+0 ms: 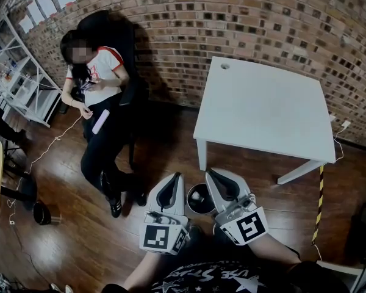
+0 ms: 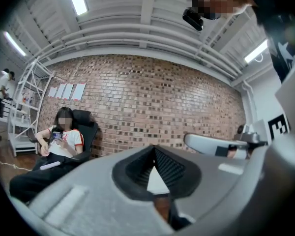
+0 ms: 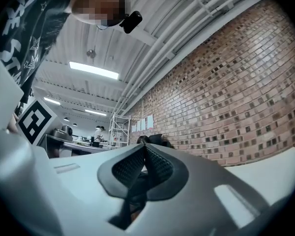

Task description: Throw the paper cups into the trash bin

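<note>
A small black trash bin (image 1: pixel 200 210) stands on the wooden floor between my two grippers in the head view. Something pale and round, probably a paper cup (image 1: pixel 197 195), lies inside it. My left gripper (image 1: pixel 176 176) is just left of the bin and my right gripper (image 1: pixel 210 172) just right of it, both pointing away from me. In the left gripper view the left gripper (image 2: pixel 154 149) has its pads meeting at the tip, shut and empty. The right gripper (image 3: pixel 145 147) is likewise shut with nothing between its pads. No other cup is visible.
A white table (image 1: pixel 262 102) stands beyond the bin by the brick wall. A person (image 1: pixel 97 90) sits in a black chair at the left, legs stretched towards the bin. White shelving (image 1: pixel 18 84), floor cables (image 1: pixel 43 151) and a yellow-black striped strip (image 1: pixel 320 200) are around.
</note>
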`<act>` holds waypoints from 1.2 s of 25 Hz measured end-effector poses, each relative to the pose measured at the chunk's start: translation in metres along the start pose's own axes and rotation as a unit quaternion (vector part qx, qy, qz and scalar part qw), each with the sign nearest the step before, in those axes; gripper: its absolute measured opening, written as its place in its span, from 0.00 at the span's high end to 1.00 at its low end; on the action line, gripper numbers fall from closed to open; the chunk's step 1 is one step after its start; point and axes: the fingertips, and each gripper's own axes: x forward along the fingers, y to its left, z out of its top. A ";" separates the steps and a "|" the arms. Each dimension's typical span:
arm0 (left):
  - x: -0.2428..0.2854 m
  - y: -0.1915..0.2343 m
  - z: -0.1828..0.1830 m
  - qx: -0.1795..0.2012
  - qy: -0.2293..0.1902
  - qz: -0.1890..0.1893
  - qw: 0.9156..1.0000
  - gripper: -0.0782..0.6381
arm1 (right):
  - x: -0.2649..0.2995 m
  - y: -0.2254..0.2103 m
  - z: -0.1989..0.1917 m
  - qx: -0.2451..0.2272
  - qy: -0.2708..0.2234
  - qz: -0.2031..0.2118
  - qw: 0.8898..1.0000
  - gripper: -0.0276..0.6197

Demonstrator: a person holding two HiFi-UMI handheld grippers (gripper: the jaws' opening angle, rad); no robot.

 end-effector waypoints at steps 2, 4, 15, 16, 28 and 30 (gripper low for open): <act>-0.001 0.000 -0.001 0.000 0.000 -0.002 1.000 0.88 | -0.001 -0.001 -0.003 -0.010 0.002 -0.002 1.000 0.95; -0.001 -0.002 -0.002 0.000 0.003 -0.007 1.000 0.88 | -0.001 -0.001 -0.006 -0.017 0.005 -0.005 1.000 0.95; 0.000 -0.006 0.002 0.006 0.003 -0.015 1.000 0.88 | -0.003 0.002 -0.009 -0.016 0.030 0.007 0.999 0.95; 0.001 -0.005 0.002 0.007 0.001 -0.014 1.000 0.88 | -0.003 0.001 -0.009 -0.018 0.028 0.007 0.999 0.95; 0.000 0.002 0.005 0.014 -0.001 0.002 1.000 0.88 | 0.001 -0.005 -0.009 -0.030 0.017 0.012 0.999 0.95; 0.000 0.005 0.006 0.014 -0.003 0.004 1.000 0.88 | 0.002 -0.006 -0.009 -0.030 0.020 0.013 0.999 0.95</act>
